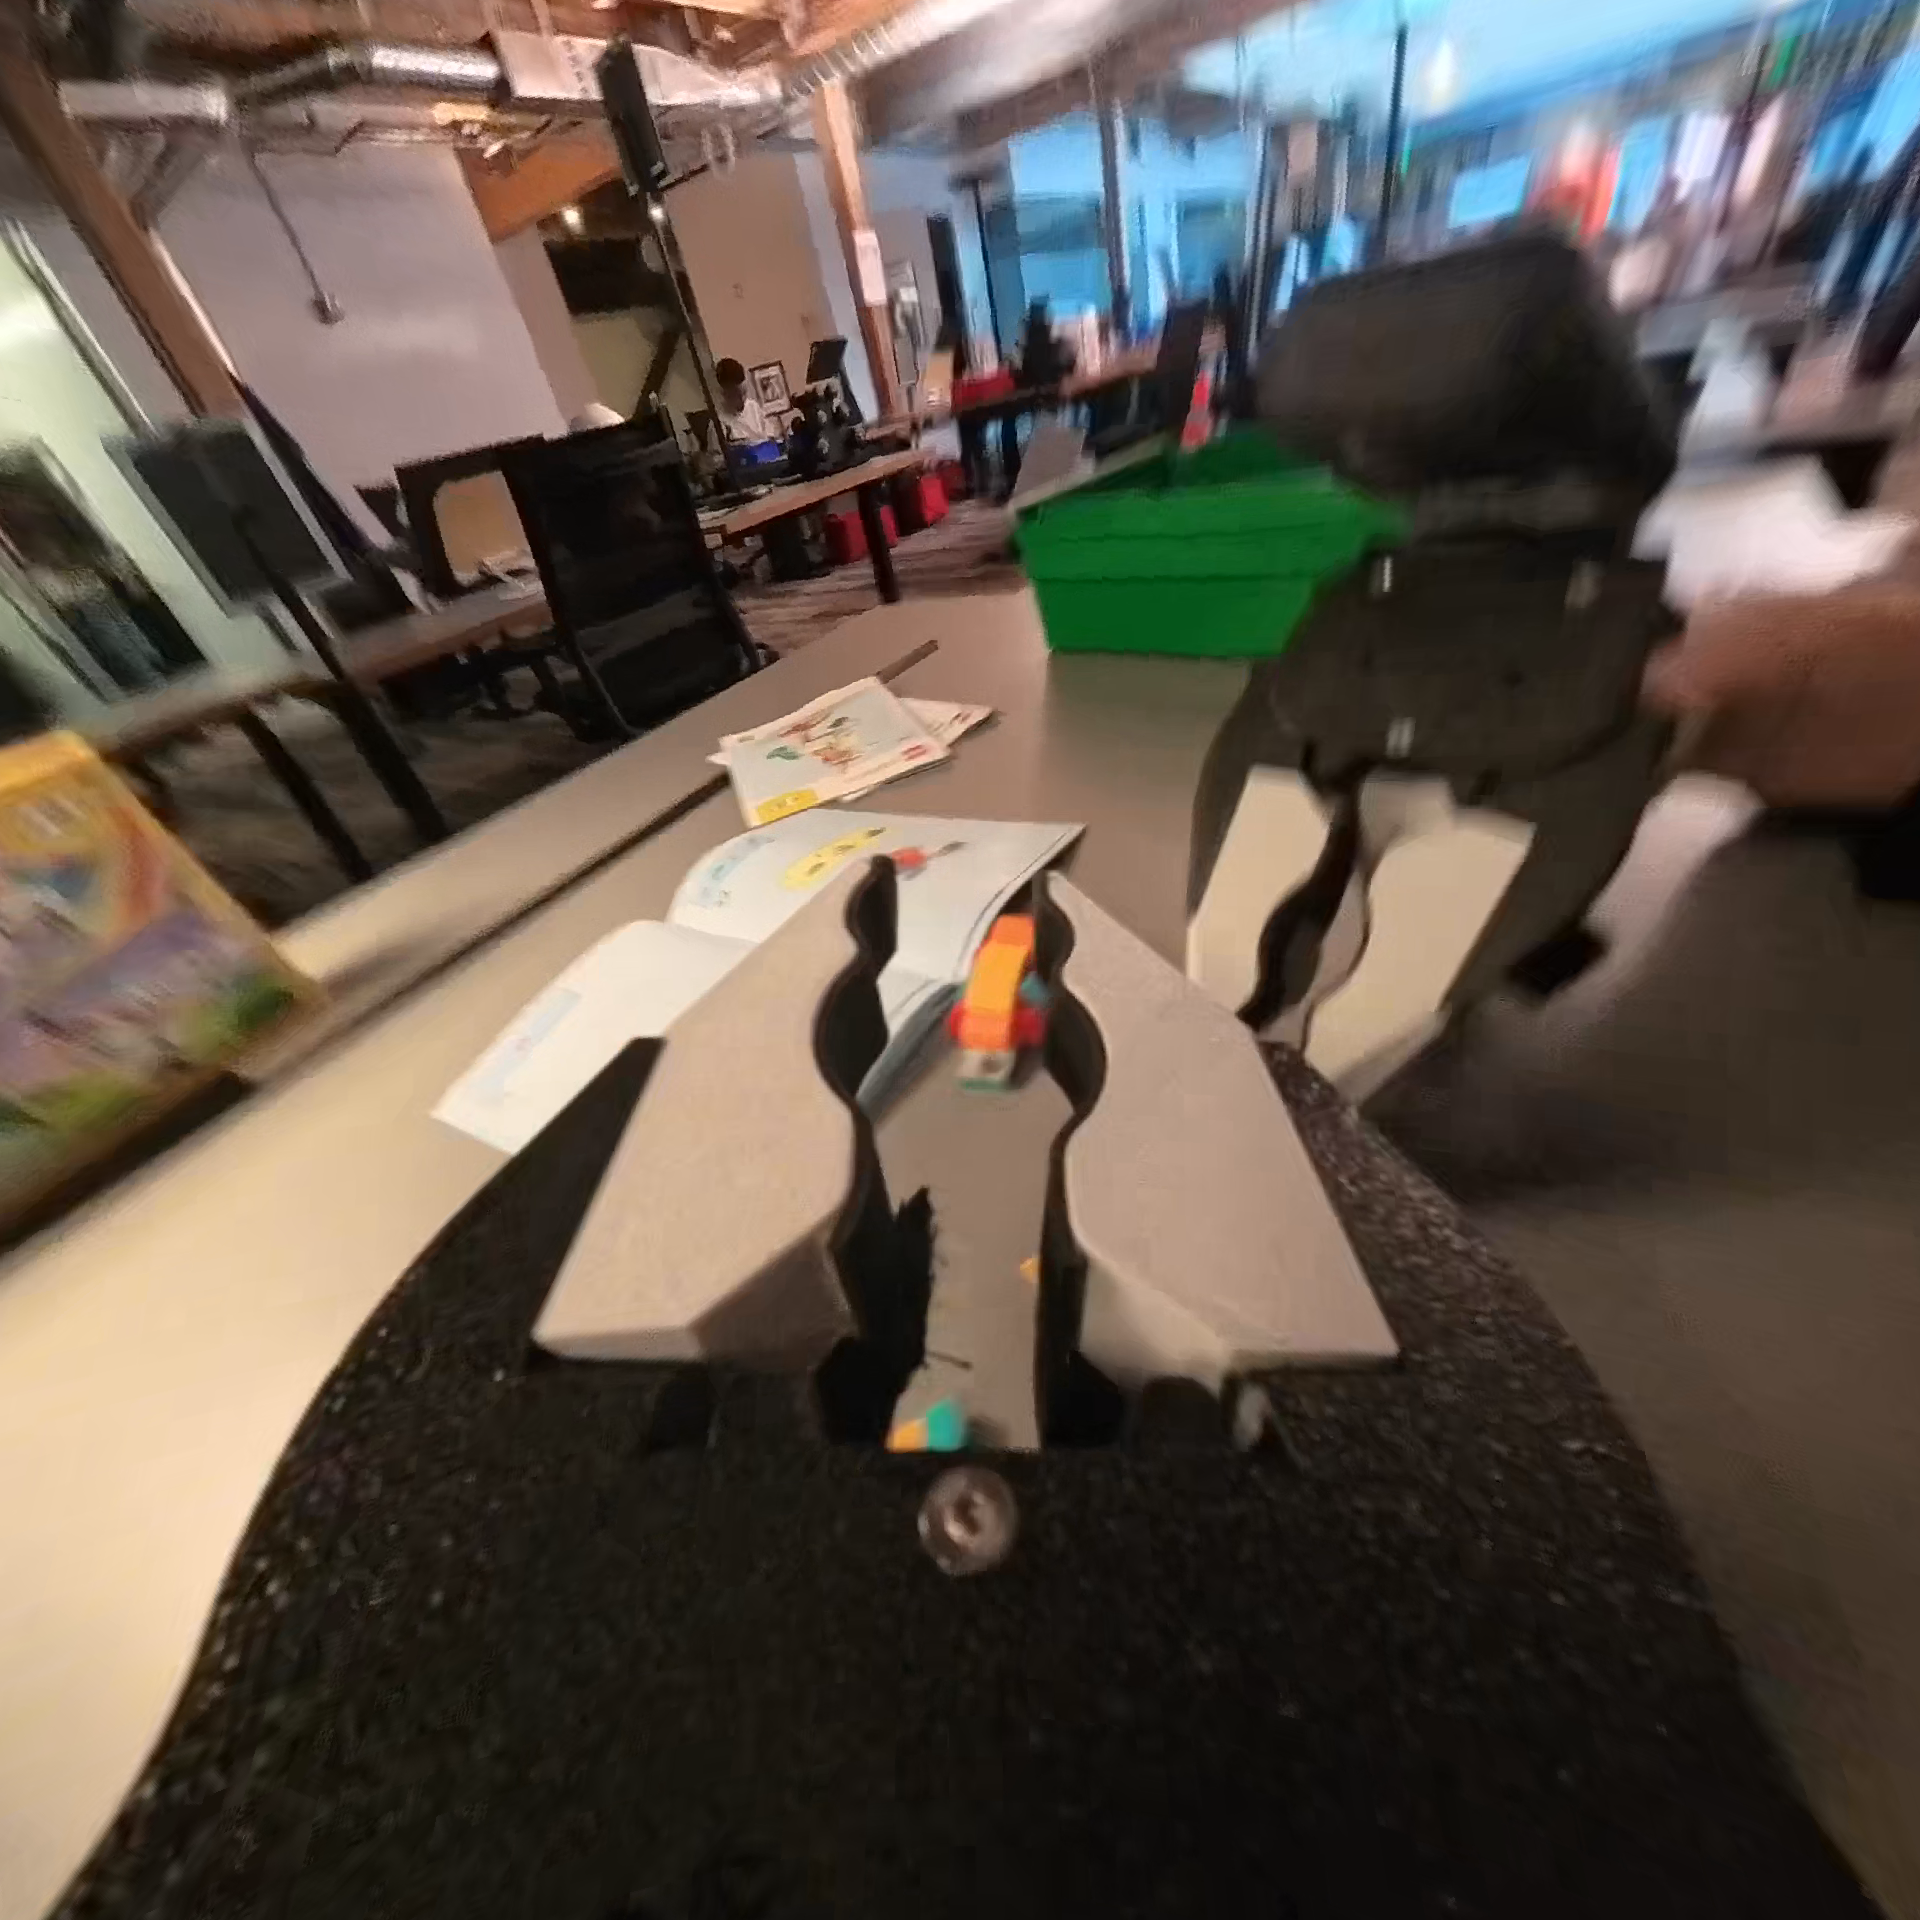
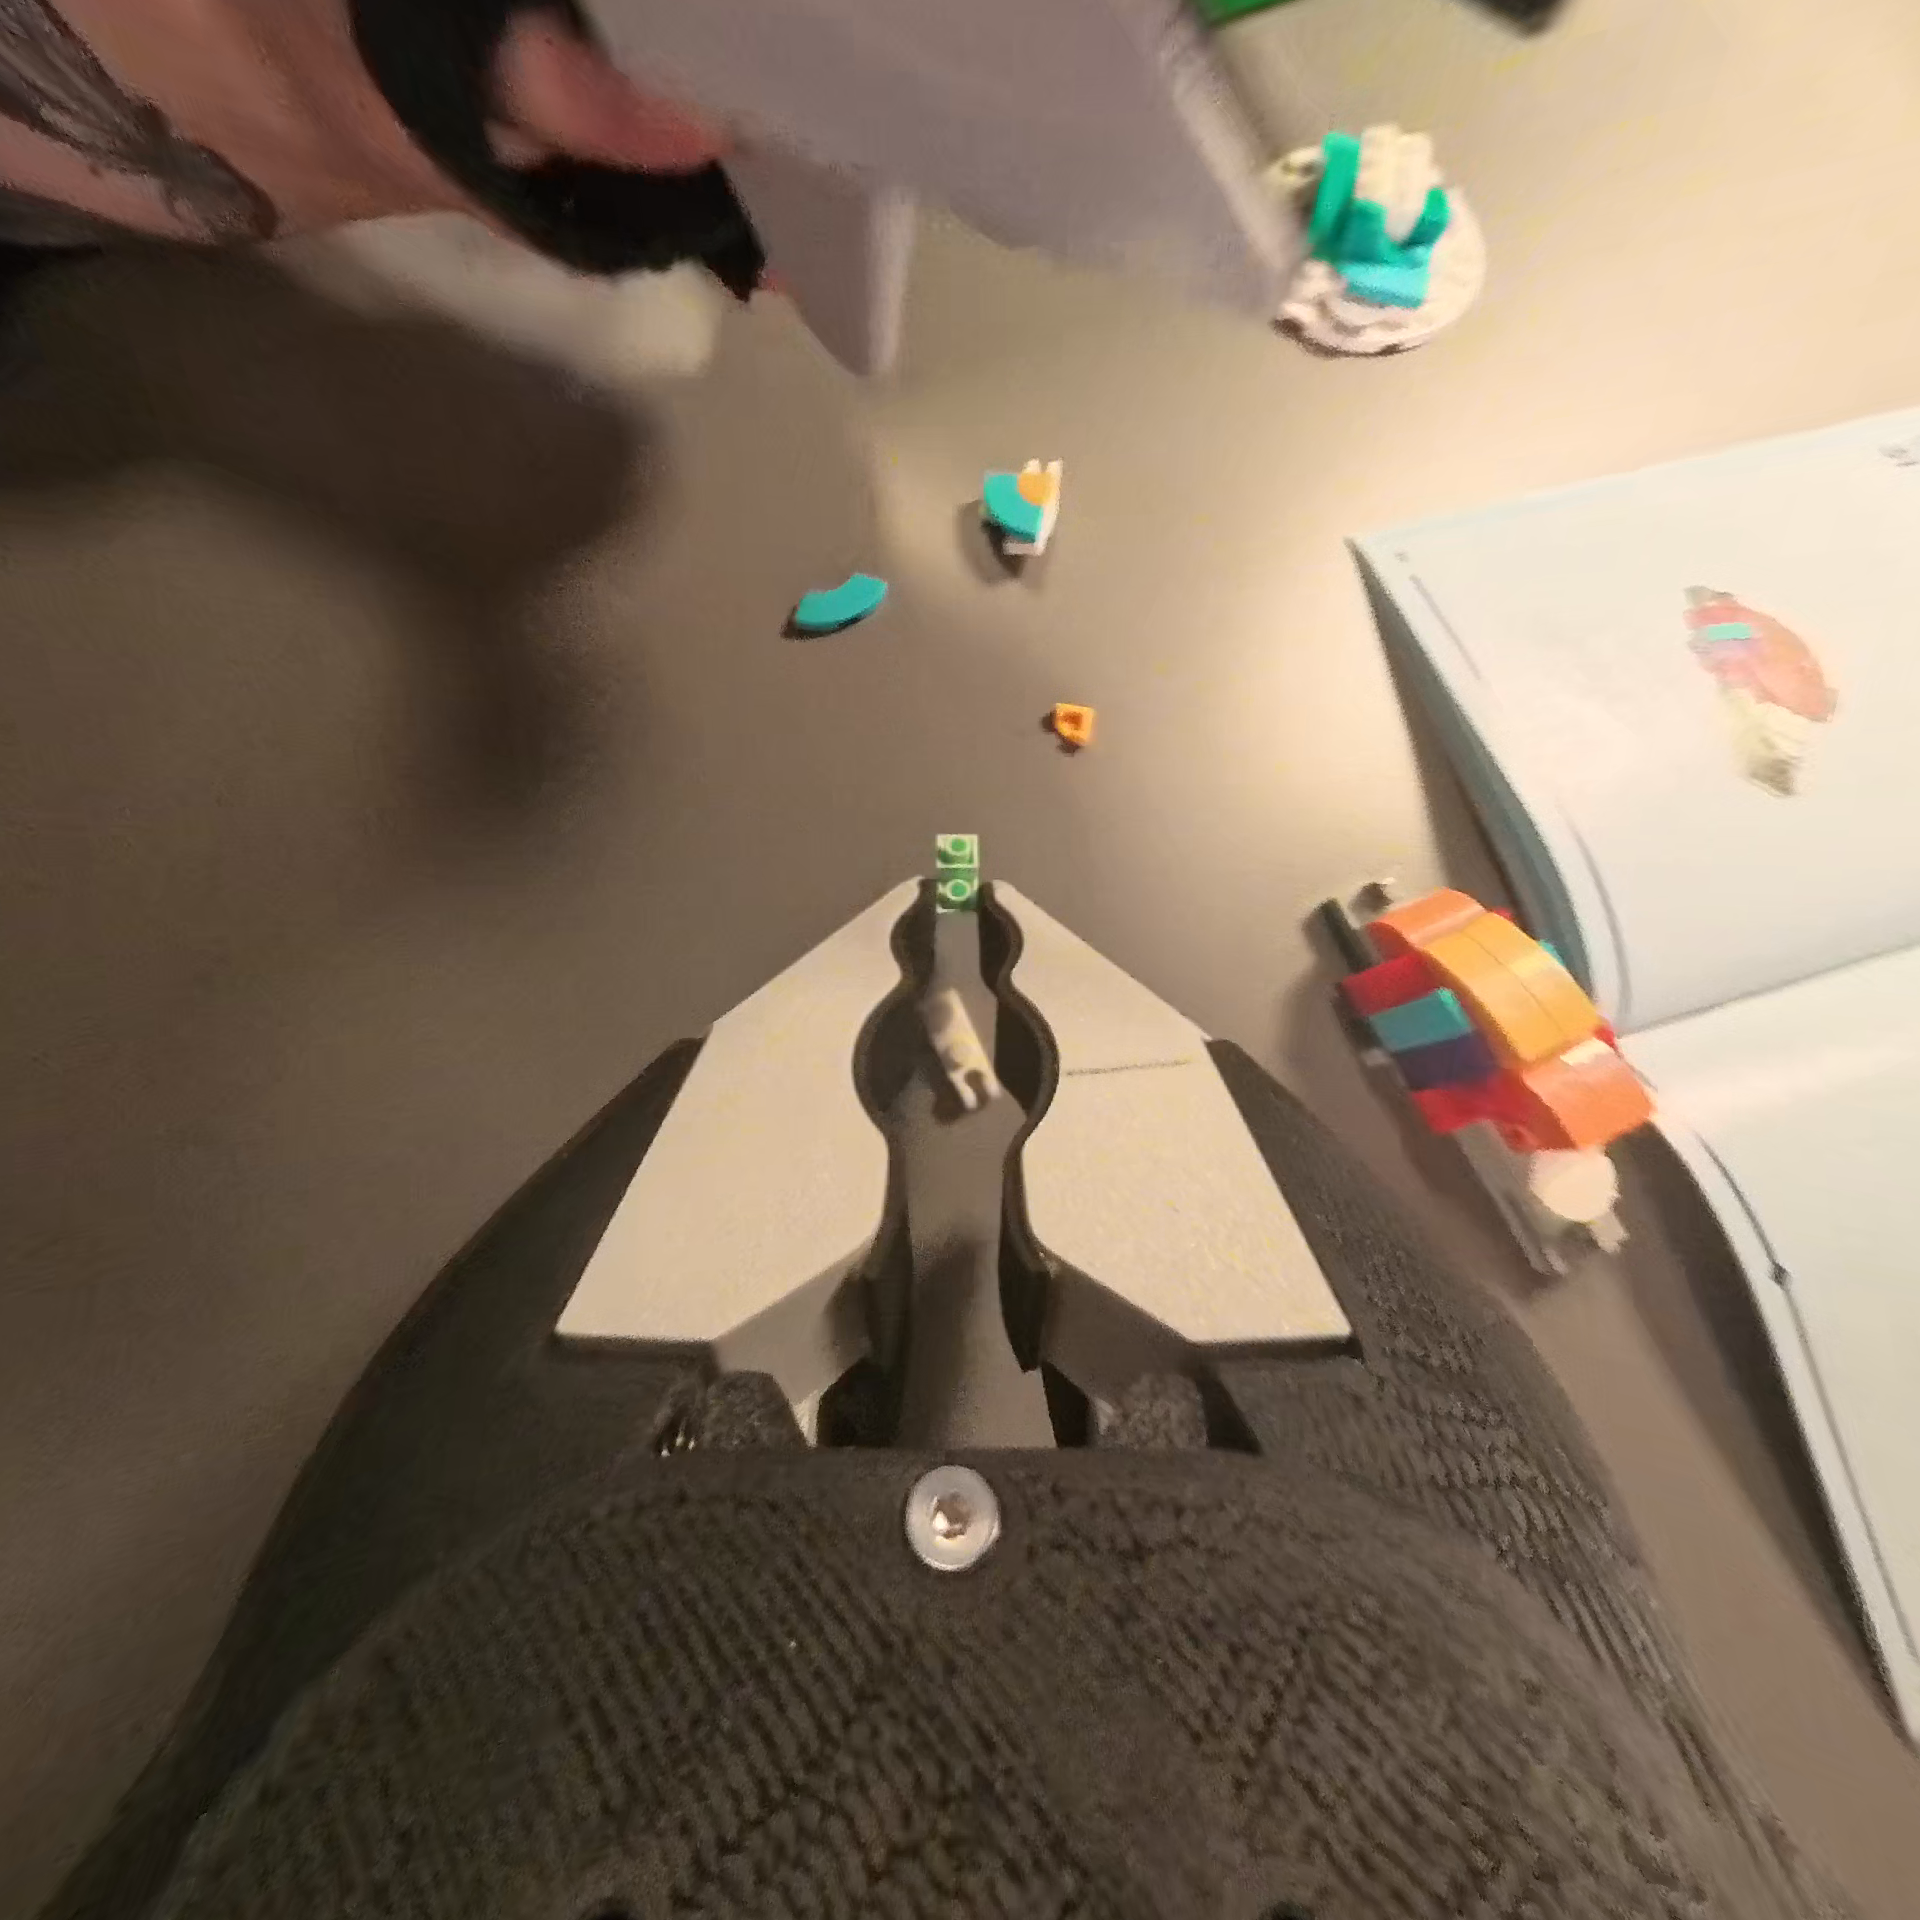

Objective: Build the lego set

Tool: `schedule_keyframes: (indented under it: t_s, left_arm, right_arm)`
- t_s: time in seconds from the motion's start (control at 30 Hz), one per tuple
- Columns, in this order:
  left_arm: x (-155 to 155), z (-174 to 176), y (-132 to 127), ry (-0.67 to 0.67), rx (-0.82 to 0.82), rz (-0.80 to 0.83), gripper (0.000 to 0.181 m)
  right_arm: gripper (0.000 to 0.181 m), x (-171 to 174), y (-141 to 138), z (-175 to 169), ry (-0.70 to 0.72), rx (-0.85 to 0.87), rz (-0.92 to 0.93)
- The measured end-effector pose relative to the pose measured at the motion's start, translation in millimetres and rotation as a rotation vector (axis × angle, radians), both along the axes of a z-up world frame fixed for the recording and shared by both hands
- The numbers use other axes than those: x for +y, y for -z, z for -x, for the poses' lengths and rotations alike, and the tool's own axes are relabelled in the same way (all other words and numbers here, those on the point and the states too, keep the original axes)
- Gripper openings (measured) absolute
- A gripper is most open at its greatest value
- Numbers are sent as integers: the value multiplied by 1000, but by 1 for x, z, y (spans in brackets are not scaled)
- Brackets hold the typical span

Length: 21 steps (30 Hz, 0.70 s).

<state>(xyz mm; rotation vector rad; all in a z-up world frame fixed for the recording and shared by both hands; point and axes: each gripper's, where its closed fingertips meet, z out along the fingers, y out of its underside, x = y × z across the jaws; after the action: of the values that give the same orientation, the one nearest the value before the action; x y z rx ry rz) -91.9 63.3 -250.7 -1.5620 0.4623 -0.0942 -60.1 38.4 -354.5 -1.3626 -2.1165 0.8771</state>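
Currently the right gripper (image 2: 957,896) is clamped on a small green plate (image 2: 957,873), a flat two-stud piece pinched at the very tips, with half of it projecting forward. Its fingers (image 2: 800,1122) are smooth grey wedges with wavy black inner edges, mounted on a coarse, black, grainy body. A pale grey pin (image 2: 956,1049) lies on the table (image 2: 312,935) below the gap between them.

The left gripper (image 1: 961,894) has its tongs apart, with nothing between them. Its fingers (image 1: 727,1143) have the same grey wedge shape and scalloped black lining.

The model (image 2: 1486,1023), a blocky build of orange, yellow, red, teal and purple bricks with rounded orange tops, lies on the table against the edge of the open booklet (image 2: 1662,779), right of the right gripper. In the left wrist view the model (image 1: 1000,997) shows just beyond the left fingertips.

Loose parts lie on the smooth grey tabletop ahead of the right gripper:
- teal arc (image 2: 837,605), curved and flat;
- orange bit (image 2: 1073,722), small and angular;
- teal, white and orange cluster (image 2: 1023,504).

A round white base (image 2: 1371,244) carries teal and white bricks. A green bin (image 1: 1174,561), a rectangular plastic one, stands at the far end of the table; its contents cannot be seen. A closed booklet stack (image 1: 847,748) and a colourful box (image 1: 114,987) lie to the left.
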Motion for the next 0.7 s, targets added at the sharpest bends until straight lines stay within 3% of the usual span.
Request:
schedule_keyframes:
  t_s: [0.03,0.1,0.13,0.2,0.3,0.6,0.7]
  left_arm:
    - [0,3,5,-27,175,-11,27]
    - [-2,4,12,-63,454,-54,24]
    - [-6,-4,21,-17,546,-53,20]
    - [-11,-20,43,77,681,-17,26]
    - [-7,-22,59,66,839,-20,23]
    - [-4,-32,65,52,1015,-119,13]
    - [2,-26,65,-7,1092,-132,4]
  right_arm:
    - [6,5,-4,0,18,12,3]
    - [6,16,-12,0,58,34,8]
    - [7,21,-15,0,76,45,13]
    - [7,28,-21,0,106,62,33]
    - [7,31,-26,1,133,78,78]
    - [7,22,-34,0,107,93,136]
    - [7,20,-34,0,102,95,146]
